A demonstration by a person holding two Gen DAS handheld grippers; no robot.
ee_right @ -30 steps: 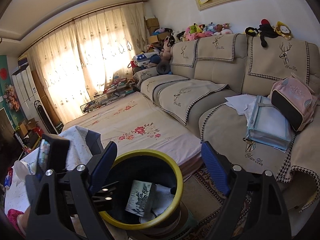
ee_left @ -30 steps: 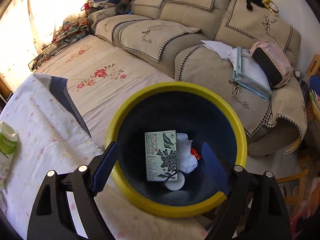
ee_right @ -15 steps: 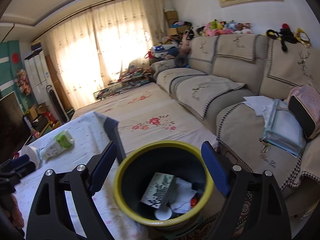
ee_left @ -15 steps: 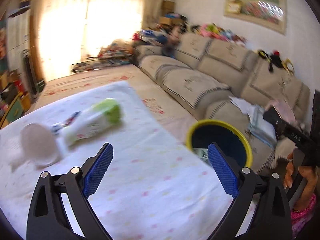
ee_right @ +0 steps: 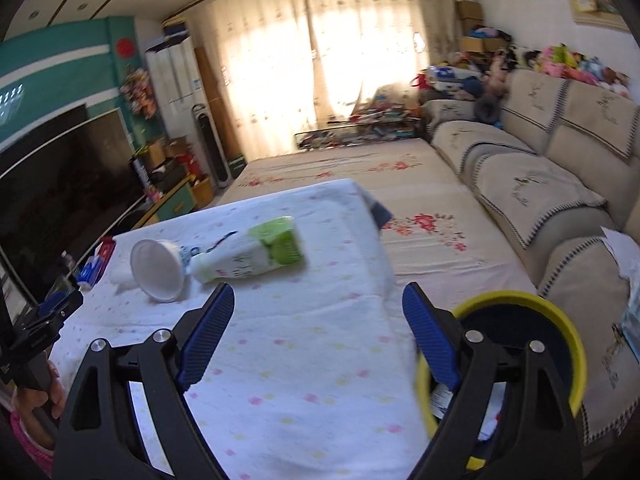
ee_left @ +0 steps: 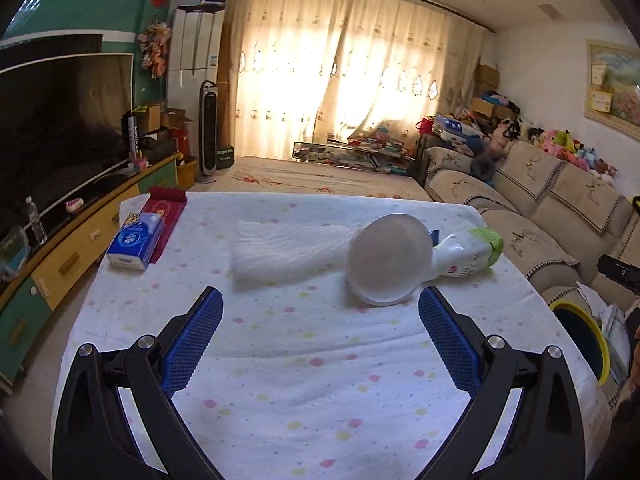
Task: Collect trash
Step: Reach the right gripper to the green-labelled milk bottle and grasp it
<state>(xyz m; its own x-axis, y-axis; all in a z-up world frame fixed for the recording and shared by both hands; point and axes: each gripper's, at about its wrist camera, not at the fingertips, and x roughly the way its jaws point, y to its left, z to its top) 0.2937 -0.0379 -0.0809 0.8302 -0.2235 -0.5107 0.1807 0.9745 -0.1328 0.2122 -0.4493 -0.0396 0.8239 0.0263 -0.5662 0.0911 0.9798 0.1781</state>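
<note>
Both hands are working the pick-up half of trash collecting: nothing is being carried, and the grippers are facing the table, not the bin. The left gripper (ee_left: 320, 344) is hovering over the spotted tablecloth (ee_left: 304, 384) with its blue pads spread about as wide as they go and nothing between them; the right gripper (ee_right: 318, 338) is likewise holding its pads well apart and empty. In the left wrist view the overturned plastic cup (ee_left: 390, 265) is lying on its side at about one o'clock from the gripper, near but not touching the right pad, its base turned toward the camera. Just behind it, at roughly two o'clock, the green-and-white bottle (ee_left: 468, 254) is lying flat, its neck end looking tucked against the cup. A folded white paper towel (ee_left: 280, 252) is stretched out at twelve o'clock, and a blue tissue pack (ee_left: 136, 245) is sitting at ten o'clock, probably not trash. The yellow-rimmed bin (ee_right: 520, 308) is standing off the table's right edge, at three o'clock from the right gripper, with scraps showing inside. The cup seems the likeliest next target for the left gripper: it calls for swinging slightly right, lowering so the pads are straddling the cup's wall, and closing gently, since thin plastic is likely to crumple or roll away toward the bottle.
</note>
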